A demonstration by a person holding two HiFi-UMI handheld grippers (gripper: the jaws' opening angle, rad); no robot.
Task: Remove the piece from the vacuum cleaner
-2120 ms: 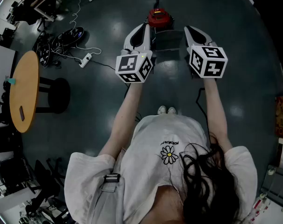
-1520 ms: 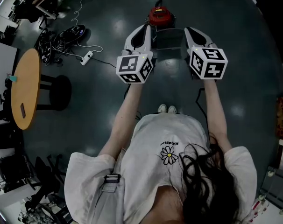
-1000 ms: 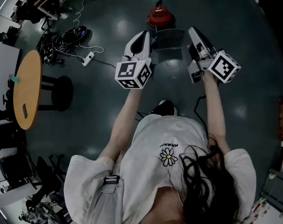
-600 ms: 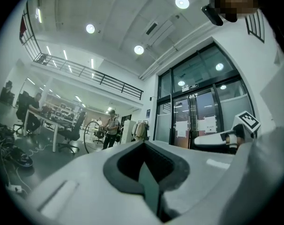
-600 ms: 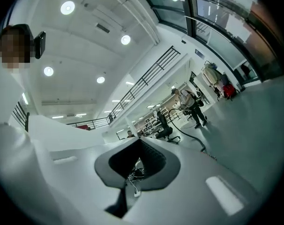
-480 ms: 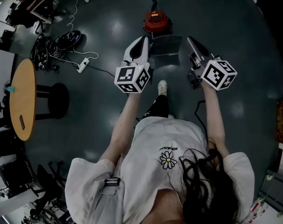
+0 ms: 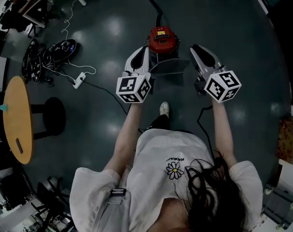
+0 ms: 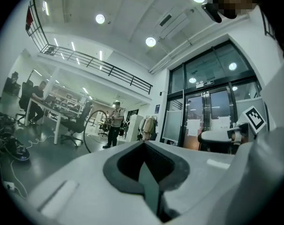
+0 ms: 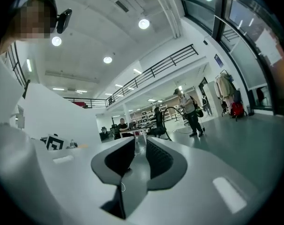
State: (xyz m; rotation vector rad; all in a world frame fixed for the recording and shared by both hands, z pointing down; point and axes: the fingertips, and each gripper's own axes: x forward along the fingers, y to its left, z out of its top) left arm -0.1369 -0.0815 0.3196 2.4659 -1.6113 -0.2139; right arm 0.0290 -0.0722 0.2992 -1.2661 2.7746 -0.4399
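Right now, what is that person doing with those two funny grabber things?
A person is standing over a small red vacuum cleaner on the floor, with a grabber in each hand. The left gripper and the right gripper each pinch one side of a flat grey piece and hold it up between them, just in front of the vacuum cleaner. The piece looks like it is off the vacuum cleaner, though that is hard to tell for sure from above.
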